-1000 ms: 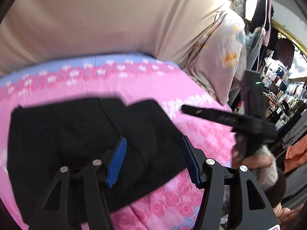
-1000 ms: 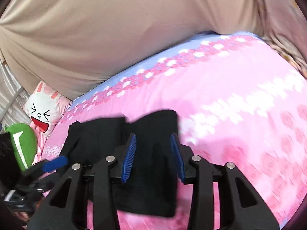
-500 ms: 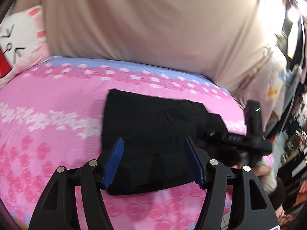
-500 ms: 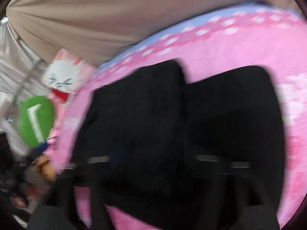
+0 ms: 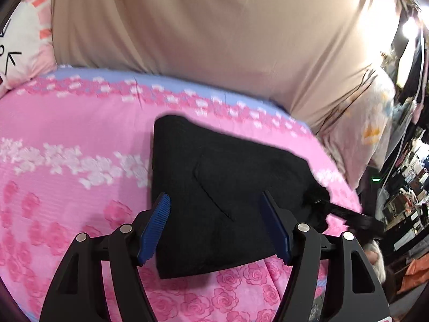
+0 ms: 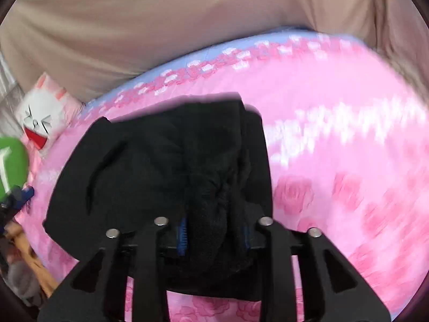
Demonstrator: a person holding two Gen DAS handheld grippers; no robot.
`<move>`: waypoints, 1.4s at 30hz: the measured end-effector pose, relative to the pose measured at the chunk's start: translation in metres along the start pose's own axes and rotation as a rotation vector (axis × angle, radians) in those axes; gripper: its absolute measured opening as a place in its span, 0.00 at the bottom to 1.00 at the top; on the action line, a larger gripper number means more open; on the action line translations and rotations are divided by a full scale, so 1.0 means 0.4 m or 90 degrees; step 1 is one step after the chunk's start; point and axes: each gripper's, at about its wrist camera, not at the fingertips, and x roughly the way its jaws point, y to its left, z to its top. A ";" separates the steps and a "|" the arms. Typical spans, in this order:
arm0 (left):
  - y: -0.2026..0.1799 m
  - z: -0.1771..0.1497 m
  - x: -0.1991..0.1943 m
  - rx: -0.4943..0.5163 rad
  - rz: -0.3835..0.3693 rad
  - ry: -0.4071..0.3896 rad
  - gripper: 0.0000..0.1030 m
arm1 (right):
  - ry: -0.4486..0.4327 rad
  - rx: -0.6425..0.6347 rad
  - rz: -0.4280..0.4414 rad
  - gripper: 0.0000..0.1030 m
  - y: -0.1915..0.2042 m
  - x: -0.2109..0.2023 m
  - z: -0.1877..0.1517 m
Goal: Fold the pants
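Pink rose-print bedding covers the bed point(image 5: 67, 139), with a beige drape point(image 5: 214, 32) hanging behind it and a white rabbit-face cushion point(image 6: 44, 119) at the far corner. From my remote seat I see the black pants point(image 5: 228, 187) lying on the bed as a compact, already doubled-over stack. My left gripper point(image 5: 215, 228) hangs over the near edge with its blue pads point(image 5: 156, 228) spread wide, holding nothing. My right gripper point(image 6: 214, 237) is clenched on a bunched wad of the pants' fabric at the stack's right end, lifting it off the bedding.

My worry is that the right gripper has pinched only the upper layers; carrying that wad across could drag the lower layers askew or peel the stack apart. With the left gripper not pinning anything, the whole stack may also slide on the smooth bedding. The right view is smeared, so I cannot judge how deep the bite goes.

No brand or readable writing shows; the green object point(image 6: 12, 169) at the left edge carries only a white mark I cannot make out.
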 end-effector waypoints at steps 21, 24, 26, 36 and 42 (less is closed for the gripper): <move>-0.072 -0.055 0.125 0.052 0.108 0.065 0.65 | 0.011 -0.123 -0.027 0.32 0.101 0.090 0.068; -0.080 -0.055 0.123 0.054 0.127 0.069 0.65 | -0.002 -0.087 -0.003 0.33 0.075 0.060 0.052; -0.087 -0.055 0.123 0.060 0.150 0.070 0.66 | -0.025 -0.074 0.015 0.37 0.074 0.004 0.053; -0.141 -0.061 0.124 0.111 0.267 0.049 0.71 | -0.010 -0.023 -0.016 0.60 -0.004 -0.054 -0.008; -0.158 -0.070 0.117 0.126 0.301 0.040 0.72 | -0.013 -0.028 0.009 0.49 0.009 -0.042 -0.042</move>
